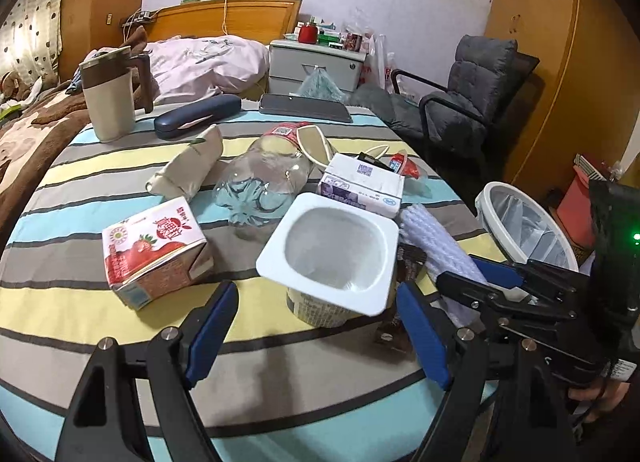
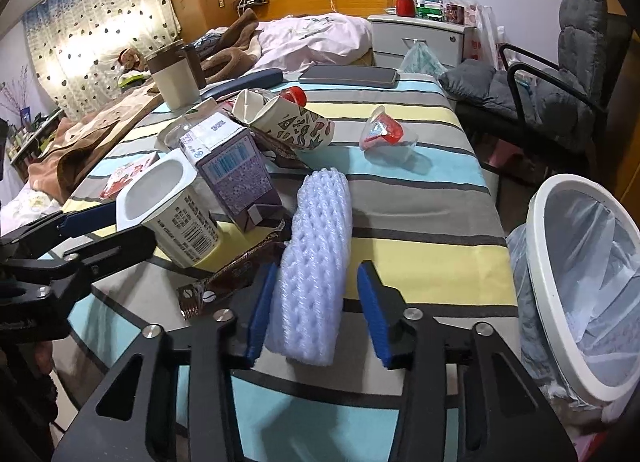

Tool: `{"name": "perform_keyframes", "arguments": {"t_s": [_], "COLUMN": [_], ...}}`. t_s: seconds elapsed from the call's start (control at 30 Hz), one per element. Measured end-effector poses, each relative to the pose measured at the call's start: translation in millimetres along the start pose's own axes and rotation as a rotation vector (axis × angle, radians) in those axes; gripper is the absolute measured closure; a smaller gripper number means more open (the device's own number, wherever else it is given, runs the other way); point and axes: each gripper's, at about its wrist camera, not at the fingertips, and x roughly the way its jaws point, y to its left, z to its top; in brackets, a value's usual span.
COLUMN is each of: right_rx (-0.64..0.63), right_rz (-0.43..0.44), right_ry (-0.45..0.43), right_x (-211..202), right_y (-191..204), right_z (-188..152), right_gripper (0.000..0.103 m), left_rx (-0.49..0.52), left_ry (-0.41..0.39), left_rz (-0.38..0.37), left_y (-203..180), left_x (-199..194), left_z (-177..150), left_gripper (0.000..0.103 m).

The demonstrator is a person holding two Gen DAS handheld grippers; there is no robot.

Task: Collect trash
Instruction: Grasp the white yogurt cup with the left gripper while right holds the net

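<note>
Both claws hover low over the striped tablecloth [image 2: 420,201]. Right gripper [image 2: 316,304] has its blue pads either side of a pale lilac foam net sleeve [image 2: 320,238]; the left pad lies against the foam, the right pad stands clear with a gap, so nothing is pinched. Left gripper [image 1: 316,324] is spread wide, its pads flanking a white square plastic yogurt cup [image 1: 332,254] without touching it.

That foam sleeve is a long, dimpled mesh roll lying flat near the table's front edge, one end reaching between the right claw's fingers. Beside its left flank lies a dark brown snack wrapper [image 2: 236,274], partly tucked under it.

The yogurt cup is tilted, mouth open and bare inside, printed text and a barcode on its wall. Behind it leans a purple-and-white milk carton [image 2: 236,165]; a red strawberry drink carton [image 1: 156,254] sits apart to the left. A crushed clear plastic bottle [image 1: 260,181] lies on its side, and a patterned paper cup [image 2: 296,127] is tipped over. A small clear cup with a red lid [image 2: 384,133] lies alone farther right.

Off the table's right edge stands a white-rimmed waste bin [image 2: 548,262] lined with a clear bag; what lies inside I cannot tell.
</note>
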Motion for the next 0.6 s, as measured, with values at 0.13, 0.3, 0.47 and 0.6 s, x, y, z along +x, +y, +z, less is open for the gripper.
{"name": "perform_keyframes", "arguments": {"t_s": [0.13,0.3,0.47,0.6], "right_rx": [-0.005,0.008,0.019,0.022], "right_rz": [-0.009,-0.009,-0.01,-0.01], "right_ry": [-0.004,-0.013,-0.017,-0.022], "right_x": [0,1,2,2], "right_y": [-1,-4,-7,-7], "right_z": [1,3,4,5], "right_gripper": [0.073,0.075,0.075,0.075], "left_rx": [0.03,0.039,0.034,0.042], "left_ry": [0.002,0.014,0.021,0.003], "left_rz": [0.002,0.008,0.009,0.013], "left_y": [-2,-2,-1,-2], "left_x": [6,17,22,20], "left_z": [3,6,7,8], "left_gripper": [0.02,0.02,0.03,0.038]}}
